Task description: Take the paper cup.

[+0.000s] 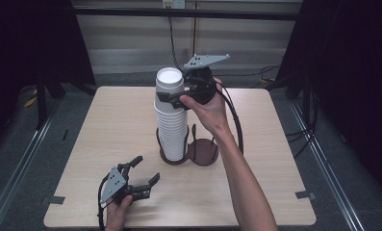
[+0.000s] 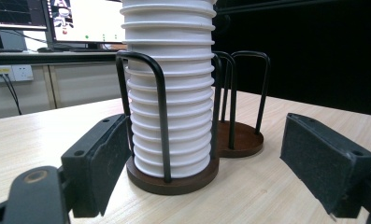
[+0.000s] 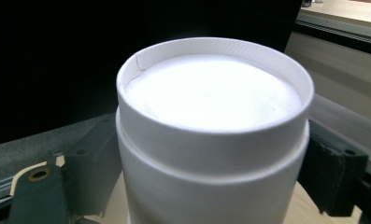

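Observation:
A tall stack of white paper cups [image 1: 171, 125] stands upside down in the left ring of a dark wire holder [image 1: 175, 158] at the table's middle. My right gripper [image 1: 172, 94] is at the top of the stack, shut on the top cup [image 3: 211, 116], with a black pad pressed on each side of it. My left gripper [image 1: 147, 168] rests low near the table's front left, open, with nothing between its pads [image 2: 103, 158]. It faces the stack of cups [image 2: 169, 107] and the holder base [image 2: 174, 183].
The holder's second ring [image 1: 202, 151] to the right of the stack has no cups in it. The light wooden table [image 1: 107, 120] has bare room all round the holder. Cables trail behind the table's far edge. Monitors [image 2: 85, 21] stand beyond the table.

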The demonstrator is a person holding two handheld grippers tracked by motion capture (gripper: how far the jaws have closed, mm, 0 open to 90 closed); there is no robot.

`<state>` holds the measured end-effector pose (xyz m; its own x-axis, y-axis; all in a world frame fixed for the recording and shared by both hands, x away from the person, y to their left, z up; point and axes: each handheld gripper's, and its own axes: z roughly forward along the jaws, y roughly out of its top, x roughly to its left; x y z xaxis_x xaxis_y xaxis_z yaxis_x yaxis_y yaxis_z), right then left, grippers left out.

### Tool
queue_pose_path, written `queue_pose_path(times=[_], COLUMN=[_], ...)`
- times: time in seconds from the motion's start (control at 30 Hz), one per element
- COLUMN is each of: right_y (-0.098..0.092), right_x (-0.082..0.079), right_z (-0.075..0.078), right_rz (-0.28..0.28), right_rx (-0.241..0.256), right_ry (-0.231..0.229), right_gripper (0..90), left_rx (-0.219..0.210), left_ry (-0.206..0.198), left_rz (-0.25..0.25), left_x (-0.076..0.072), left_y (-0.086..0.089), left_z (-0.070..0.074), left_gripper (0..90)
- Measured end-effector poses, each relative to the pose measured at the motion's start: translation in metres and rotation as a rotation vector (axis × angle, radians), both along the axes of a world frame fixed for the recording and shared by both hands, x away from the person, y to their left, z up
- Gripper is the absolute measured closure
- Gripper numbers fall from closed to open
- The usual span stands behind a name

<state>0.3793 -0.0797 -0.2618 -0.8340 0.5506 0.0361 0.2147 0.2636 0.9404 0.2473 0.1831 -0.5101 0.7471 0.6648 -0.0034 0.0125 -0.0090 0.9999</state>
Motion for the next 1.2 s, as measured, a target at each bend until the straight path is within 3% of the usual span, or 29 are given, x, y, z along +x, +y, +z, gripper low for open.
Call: queue_pose_path(times=[0.3,0.7,0.97,1.2], right_y=[0.003,0.0,-0.003,-0.008], right_x=[0.0,-0.003,-0.005,-0.01], right_z=[0.006,0.013,0.019,0.033], right_rz=[-0.009,-0.011,-0.001,0.002], right_rx=[-0.018,0.014,0.046,0.102], right_ry=[-0.014,-0.031,-0.064,-0.1], right_gripper=[19.5,20.0,20.4,20.6], left_rx=[0.0,0.001,-0.002,-0.001], left_ry=[0.0,-0.001,0.004,0.003], left_rz=[0.0,0.0,0.001,0.002], left_x=[0.0,0.0,0.0,0.0], left_y=[0.0,0.0,0.0,0.0], left_z=[0.0,0.0,0.0,0.0], left_gripper=[15.6,15.6,15.6,15.6])
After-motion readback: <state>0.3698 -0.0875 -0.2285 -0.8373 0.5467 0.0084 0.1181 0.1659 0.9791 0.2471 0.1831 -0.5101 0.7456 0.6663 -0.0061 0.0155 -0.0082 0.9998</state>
